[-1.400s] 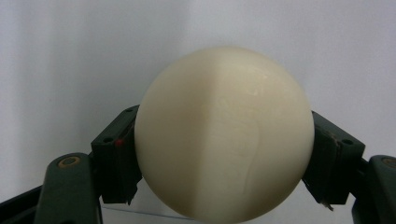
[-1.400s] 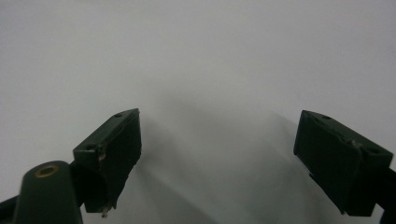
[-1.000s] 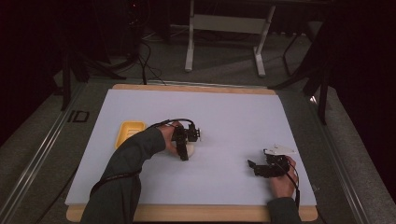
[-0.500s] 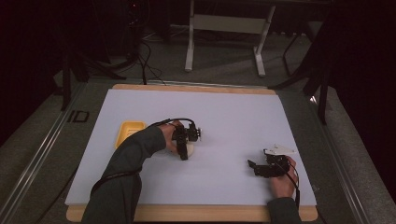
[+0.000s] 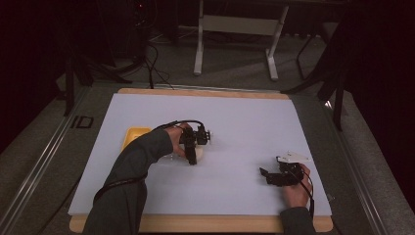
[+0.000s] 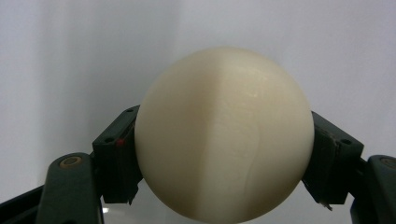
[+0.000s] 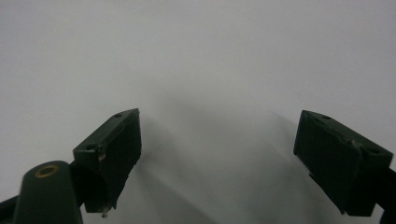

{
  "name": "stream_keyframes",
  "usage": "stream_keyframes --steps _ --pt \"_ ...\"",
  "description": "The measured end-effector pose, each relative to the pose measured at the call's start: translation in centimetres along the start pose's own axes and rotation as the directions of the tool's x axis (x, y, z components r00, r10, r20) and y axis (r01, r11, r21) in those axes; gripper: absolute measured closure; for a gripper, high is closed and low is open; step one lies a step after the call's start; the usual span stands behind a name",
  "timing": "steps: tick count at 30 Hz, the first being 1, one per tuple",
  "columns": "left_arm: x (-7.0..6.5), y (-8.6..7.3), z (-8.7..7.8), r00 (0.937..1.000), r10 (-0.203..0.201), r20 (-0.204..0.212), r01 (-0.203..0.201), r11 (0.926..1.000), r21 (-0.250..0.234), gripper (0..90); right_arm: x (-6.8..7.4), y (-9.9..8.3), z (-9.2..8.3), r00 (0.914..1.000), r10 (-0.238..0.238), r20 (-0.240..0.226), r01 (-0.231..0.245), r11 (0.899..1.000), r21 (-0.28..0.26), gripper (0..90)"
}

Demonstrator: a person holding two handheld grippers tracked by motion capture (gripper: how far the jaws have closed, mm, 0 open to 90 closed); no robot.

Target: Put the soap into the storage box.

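The left gripper (image 6: 224, 186) has the cream ball (image 6: 224, 135) clamped between its jaws, the yellow tray (image 5: 133, 137) waits nearby, and the right gripper (image 7: 219, 158) rests open and empty.

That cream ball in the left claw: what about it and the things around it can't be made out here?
- Ball, left gripper view: bottom cut off by the frame edge; whether it rests on the white sheet is unclear.
- Ball, high view: mostly hidden under the left claw.
- Yellow thing, high view: partly covered by the sleeve, too small to identify.
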State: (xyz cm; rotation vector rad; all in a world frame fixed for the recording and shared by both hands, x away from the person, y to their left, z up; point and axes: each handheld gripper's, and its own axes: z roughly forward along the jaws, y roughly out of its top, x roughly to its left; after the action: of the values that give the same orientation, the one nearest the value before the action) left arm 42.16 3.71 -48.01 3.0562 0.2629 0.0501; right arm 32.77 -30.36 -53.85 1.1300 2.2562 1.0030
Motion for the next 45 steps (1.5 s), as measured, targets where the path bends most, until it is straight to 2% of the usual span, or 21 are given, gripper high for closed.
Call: stream_keyframes --steps 12,28,38,43,45 --pt "1.2 -2.3 -1.6 0.9976 -0.065 -0.023 0.065 0.9978 -0.015 25.6 0.0 0.0 -0.1 1.0 0.002 0.003 -0.002 1.0 -0.008 14.6" --pt "2.5 -4.9 -2.1 0.9863 -0.164 -0.009 0.164 0.9862 -0.02 25.6 0.0 0.0 -0.1 1.0 0.006 0.003 -0.006 1.0 -0.012 14.7" --pt "3.7 -6.7 -2.5 0.9675 -0.253 0.008 0.253 0.9654 -0.064 25.6 0.0 0.0 -0.1 1.0 0.0 0.004 0.0 1.0 -0.01 14.6" --pt "4.0 -7.1 -2.4 0.9606 -0.278 0.003 0.278 0.9596 -0.045 25.6 0.0 0.0 -0.1 1.0 0.002 0.005 -0.002 1.0 -0.009 14.7" --pt "4.1 -7.3 -2.3 0.9557 -0.294 0.002 0.294 0.9549 -0.04 25.5 0.0 0.0 -0.1 1.0 0.002 0.005 -0.002 1.0 -0.01 14.7"
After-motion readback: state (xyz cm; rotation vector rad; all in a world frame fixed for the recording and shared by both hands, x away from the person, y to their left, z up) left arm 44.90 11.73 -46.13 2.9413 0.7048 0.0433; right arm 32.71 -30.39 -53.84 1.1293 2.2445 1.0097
